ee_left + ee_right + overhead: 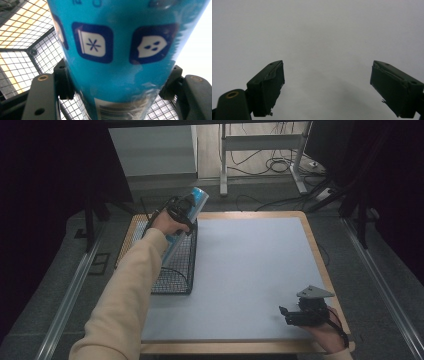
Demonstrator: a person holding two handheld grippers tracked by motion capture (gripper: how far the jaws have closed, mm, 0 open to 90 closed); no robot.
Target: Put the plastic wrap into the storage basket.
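My right gripper (289, 315) rests open and empty on the counter (250, 270) near its front edge, bare surface all around. Farther off, my left gripper (186, 207) is clamped on the blue packet (199, 200), tilted above the wire basket (175, 275); lowering it in remains, minding the basket's rim.

— What's my left arm doing?

— I have the left arm (131, 285) stretched far forward, sleeve running up to the left hand (167, 224). The left gripper (184, 210) sits tilted above that hand, its fingers (63, 80) clamped on something wide between them.

— And the right?

— My right hand (327, 335) rests low and close to me. The right gripper (327, 87) lies level ahead of it, fingers (268, 85) spread wide apart with nothing between them.
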